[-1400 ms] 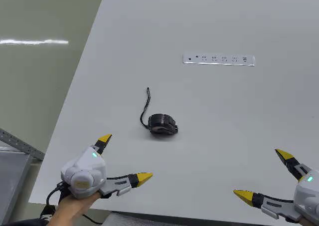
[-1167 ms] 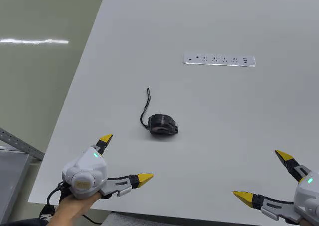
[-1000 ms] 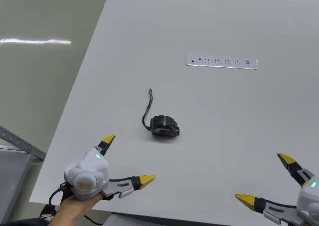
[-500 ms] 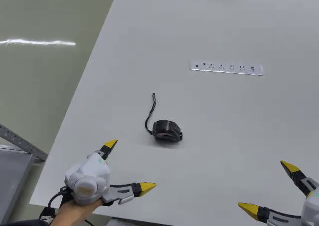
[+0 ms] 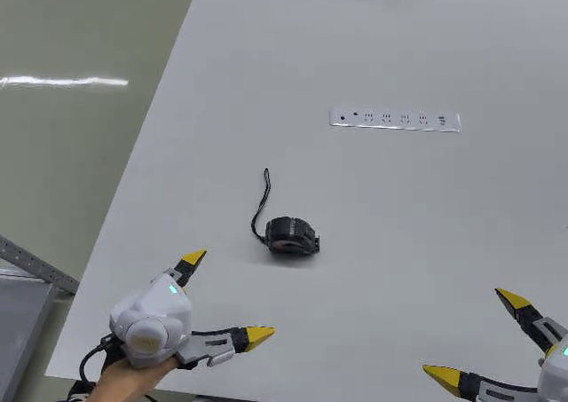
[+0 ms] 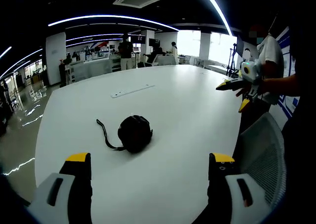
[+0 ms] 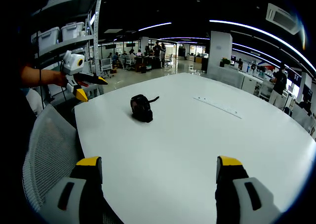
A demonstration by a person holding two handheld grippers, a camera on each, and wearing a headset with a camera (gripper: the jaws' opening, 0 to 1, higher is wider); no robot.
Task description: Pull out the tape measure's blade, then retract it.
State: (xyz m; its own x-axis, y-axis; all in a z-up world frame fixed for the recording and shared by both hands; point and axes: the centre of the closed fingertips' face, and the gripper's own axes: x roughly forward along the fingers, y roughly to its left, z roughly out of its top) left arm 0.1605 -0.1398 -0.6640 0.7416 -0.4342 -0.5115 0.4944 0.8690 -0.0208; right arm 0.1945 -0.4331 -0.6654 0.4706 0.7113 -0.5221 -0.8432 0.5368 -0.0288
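A black tape measure (image 5: 291, 235) lies on the white table (image 5: 373, 56), its black wrist strap (image 5: 262, 198) trailing toward the far side. In the left gripper view the tape measure (image 6: 134, 133) sits ahead of my open left gripper (image 6: 146, 163). That left gripper (image 5: 226, 297) hovers near the table's front left corner, a short way from the tape measure. My right gripper (image 5: 479, 338) hangs open at the front right, further from the tape measure (image 7: 141, 108). Between the yellow-tipped fingers of my right gripper (image 7: 160, 167) there is nothing. No blade is pulled out.
A white power strip (image 5: 395, 119) lies flat on the table beyond the tape measure. The table's left edge (image 5: 133, 162) drops to a greenish floor. A mesh chair back (image 7: 47, 150) stands near the front edge. People stand far off in the room.
The head camera has shifted slightly; both grippers stay open near the front edge, drifting a little lower in view. The tape measure has not moved on the table.
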